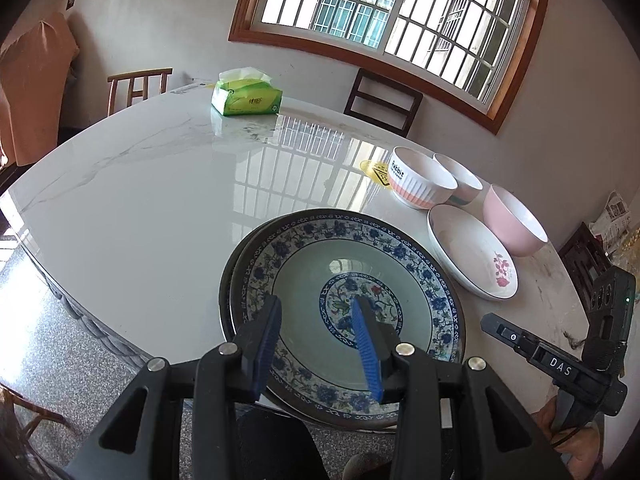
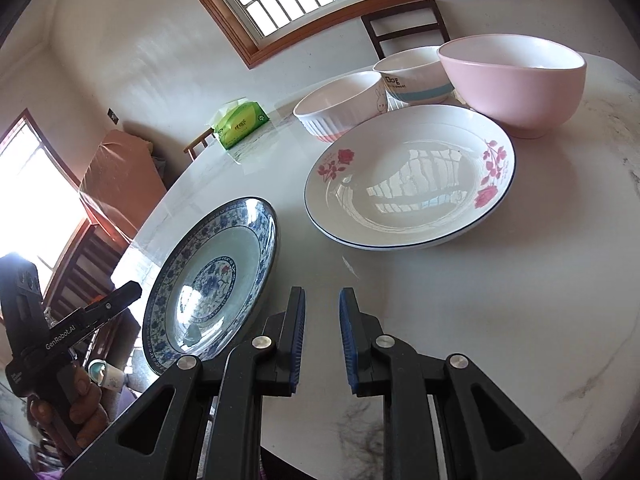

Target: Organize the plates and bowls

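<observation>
Left cam first: my left gripper (image 1: 316, 344) is clamped on the near rim of the blue plate (image 1: 400, 248), 1 pad under the rim and 1 on the inside face, so that plate is tipped up off the table (image 1: 140, 200) and leaning away from me. It's round, so no real long axis, just the tilt, with the far edge highest. Off to the right of it sit the rose plate (image 1: 464, 256), the pink bowl (image 1: 512, 224), the rabbit bowl (image 1: 420, 178) and 1 more bowl (image 1: 464, 178) behind that. My right gripper (image 1: 552, 360) pokes in at the lower right, well clear of the dishes. Right cam: my right gripper (image 2: 322, 340) is empty and about as closed as it gets, only a narrow slot between the pads, hovering over bare table (image 2: 500, 300). The rose plate (image 2: 400, 216) lies flat straight ahead and a bit right, rim facing me, bowls lined up behind it: pink bowl (image 2: 516, 84), dog bowl (image 2: 416, 76), rabbit bowl (image 2: 340, 112). The blue plate (image 2: 212, 272) hangs tilted to the left, with my left gripper (image 2: 100, 312) at its edge. My guess is the blue plate goes onto the rose plate, so it has to travel right and level out; the right hand is nearer the rose plate and would need to open up to steady anything.
</observation>
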`<state>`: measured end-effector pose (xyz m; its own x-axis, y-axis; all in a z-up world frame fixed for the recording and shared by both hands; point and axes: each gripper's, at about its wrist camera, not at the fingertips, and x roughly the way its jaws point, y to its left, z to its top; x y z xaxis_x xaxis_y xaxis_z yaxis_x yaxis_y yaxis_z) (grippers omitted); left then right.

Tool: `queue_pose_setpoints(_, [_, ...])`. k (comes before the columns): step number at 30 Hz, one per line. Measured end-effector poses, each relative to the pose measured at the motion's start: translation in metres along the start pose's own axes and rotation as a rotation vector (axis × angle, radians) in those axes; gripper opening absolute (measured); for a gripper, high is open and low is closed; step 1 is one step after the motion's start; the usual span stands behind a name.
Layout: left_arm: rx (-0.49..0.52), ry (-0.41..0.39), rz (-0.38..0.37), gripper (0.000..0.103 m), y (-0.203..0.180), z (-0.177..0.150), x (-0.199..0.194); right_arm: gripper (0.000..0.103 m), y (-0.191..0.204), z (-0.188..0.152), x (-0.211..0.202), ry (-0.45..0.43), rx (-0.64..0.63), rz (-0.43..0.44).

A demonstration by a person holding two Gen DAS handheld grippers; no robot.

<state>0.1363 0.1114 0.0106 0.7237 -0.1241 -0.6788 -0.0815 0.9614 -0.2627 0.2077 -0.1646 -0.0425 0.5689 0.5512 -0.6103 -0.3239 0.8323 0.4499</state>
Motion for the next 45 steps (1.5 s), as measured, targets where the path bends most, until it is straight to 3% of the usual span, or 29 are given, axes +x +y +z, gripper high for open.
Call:
queue_pose_setpoints(11, [0.046, 0.017, 0.004, 0.037, -0.019, 0.005, 0.004, 0.018, 0.035, -0.002, 0.023, 0.030, -0.136, -0.084])
queue_pose_setpoints(16, [0.086, 0.031, -0.013, 0.037, -0.038, 0.014, 0.013, 0.018, 0.032, 0.001, 0.021, 0.028, -0.135, -0.066])
queue_pose_setpoints(24, [0.104, 0.139, -0.141, 0.037, -0.078, 0.042, 0.046, 0.018, -0.038, 0.016, -0.017, -0.045, 0.069, -0.042])
queue_pose_setpoints(31, [0.066, 0.255, -0.217, 0.037, -0.106, 0.067, 0.099, 0.018, -0.081, 0.034, -0.037, -0.079, 0.146, -0.067])
queue_pose_setpoints(36, [0.102, 0.296, -0.173, 0.037, -0.127, 0.081, 0.130, 0.018, -0.099, 0.048, -0.035, -0.072, 0.177, -0.063])
queue_pose_setpoints(45, [0.060, 0.339, -0.146, 0.037, -0.125, 0.095, 0.173, 0.018, -0.120, 0.063, -0.017, -0.029, 0.225, -0.064])
